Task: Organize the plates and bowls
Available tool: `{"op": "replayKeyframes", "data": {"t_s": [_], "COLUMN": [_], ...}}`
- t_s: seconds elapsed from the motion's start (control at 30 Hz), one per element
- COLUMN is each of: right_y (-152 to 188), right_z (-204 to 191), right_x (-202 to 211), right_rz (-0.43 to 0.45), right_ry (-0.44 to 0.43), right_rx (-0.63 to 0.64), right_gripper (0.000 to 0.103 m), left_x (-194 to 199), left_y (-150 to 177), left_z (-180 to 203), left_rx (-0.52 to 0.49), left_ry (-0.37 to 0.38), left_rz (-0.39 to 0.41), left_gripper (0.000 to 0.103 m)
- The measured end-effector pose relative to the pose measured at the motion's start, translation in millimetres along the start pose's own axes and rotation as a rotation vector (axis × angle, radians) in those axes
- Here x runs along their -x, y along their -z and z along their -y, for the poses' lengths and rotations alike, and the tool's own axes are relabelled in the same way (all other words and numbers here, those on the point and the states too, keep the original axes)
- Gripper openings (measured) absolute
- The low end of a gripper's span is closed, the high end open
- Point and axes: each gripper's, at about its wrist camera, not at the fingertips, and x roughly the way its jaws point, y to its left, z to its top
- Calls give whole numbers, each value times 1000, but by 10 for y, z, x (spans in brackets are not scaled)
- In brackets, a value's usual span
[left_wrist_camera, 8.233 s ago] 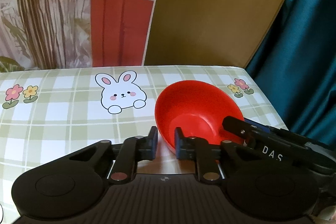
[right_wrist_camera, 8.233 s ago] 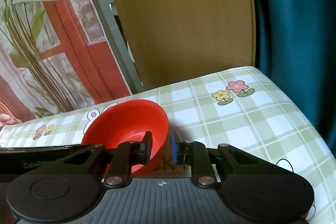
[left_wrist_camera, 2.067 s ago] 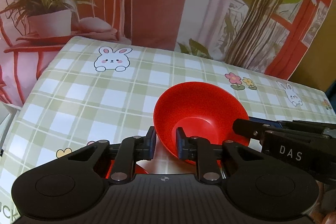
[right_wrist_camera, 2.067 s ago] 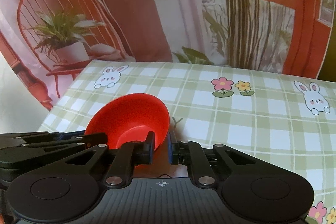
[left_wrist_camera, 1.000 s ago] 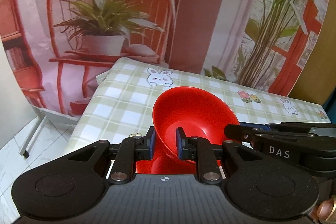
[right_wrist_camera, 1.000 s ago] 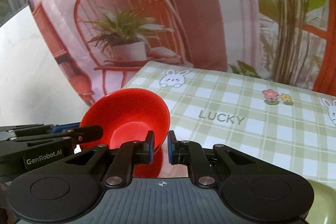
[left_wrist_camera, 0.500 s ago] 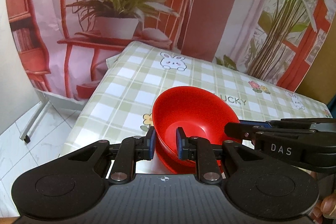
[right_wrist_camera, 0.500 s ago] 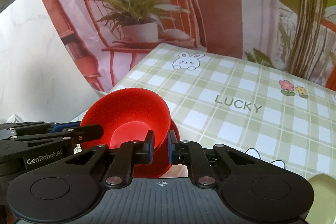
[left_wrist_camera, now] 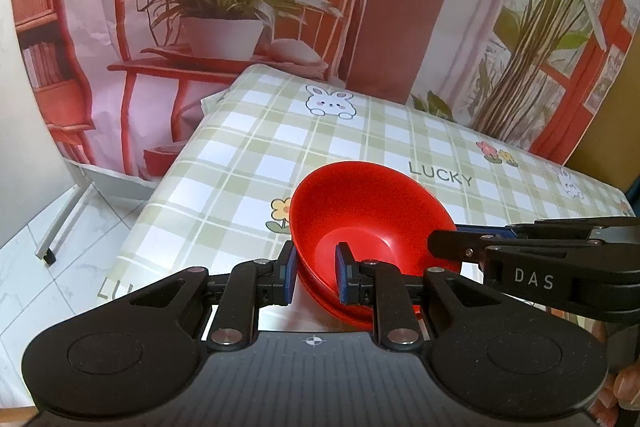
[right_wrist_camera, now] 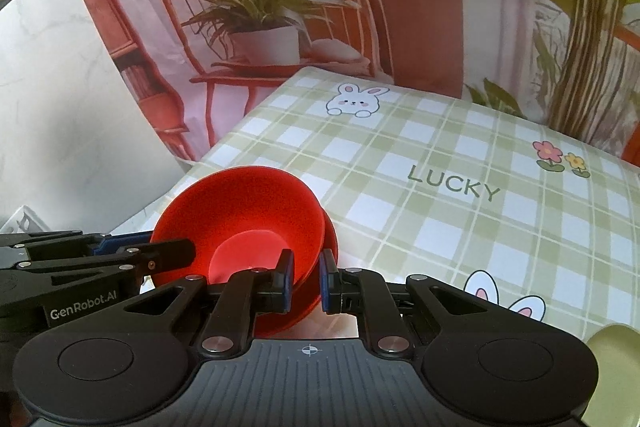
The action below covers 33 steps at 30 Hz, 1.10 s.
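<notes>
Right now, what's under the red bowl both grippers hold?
A second red dish shows beneath the red bowl, only its rim peeking out. Its inside and base are covered, so bowl or plate is unclear. Checked tablecloth lies below.

One bowl (left_wrist_camera: 368, 219) sits nested in another bowl (right_wrist_camera: 330, 239) on the table (left_wrist_camera: 360, 143).

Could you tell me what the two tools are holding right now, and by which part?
Both hold the red bowl by its rim: the left tool pinches the near edge, the right tool the opposite edge, one finger inside and one outside.
</notes>
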Motion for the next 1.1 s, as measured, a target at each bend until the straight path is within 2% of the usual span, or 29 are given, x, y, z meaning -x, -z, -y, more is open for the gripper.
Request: {"op": "replayKeyframes", "data": {"t_s": [0.47,1.1], "right_y": [62,80], "right_z": [42,79], "right_x": [-12,-173], "right_rz": [-12,-31], "right_ry": [12,5], "right_rx": [7,1], "right_gripper": [13,16], "left_x": [-32,-237], "left_y": [56,87], "left_z": [15,-103], "left_rx": [-2,58], "left_ry": [-3,7], "left_rz": [-15,-37], "left_gripper": [22,22]}}
